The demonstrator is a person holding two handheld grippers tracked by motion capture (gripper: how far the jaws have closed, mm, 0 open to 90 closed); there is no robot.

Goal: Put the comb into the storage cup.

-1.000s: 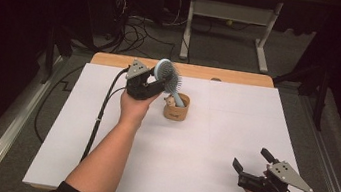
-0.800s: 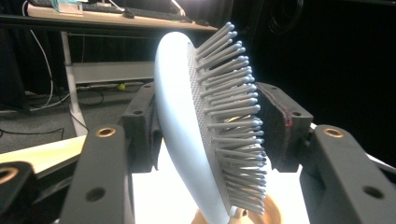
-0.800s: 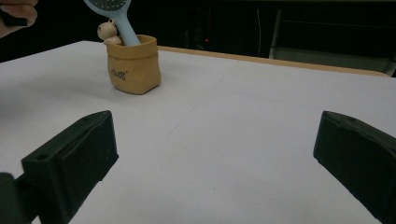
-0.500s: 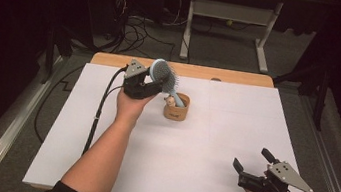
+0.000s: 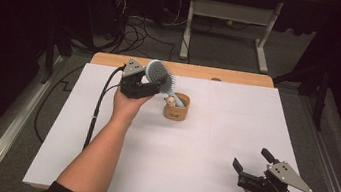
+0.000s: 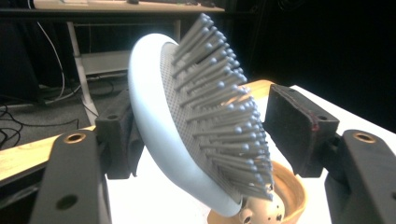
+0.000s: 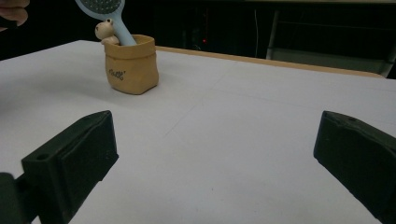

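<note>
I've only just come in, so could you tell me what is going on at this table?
A person is working a light blue hairbrush at a small tan pot on the white table. The left gripper has its jaws either side of the brush head, whose handle stands tilted in the pot. The right gripper rests open near the front right corner, holding nothing.

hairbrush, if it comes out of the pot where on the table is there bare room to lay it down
The widest bare patch is the middle of the white table cover, between the tan pot and the right hand-held gripper. The far right stretch beyond the pot is bare too. It is crowded only at the pot, where the left hand-held gripper brackets the hairbrush.
</note>
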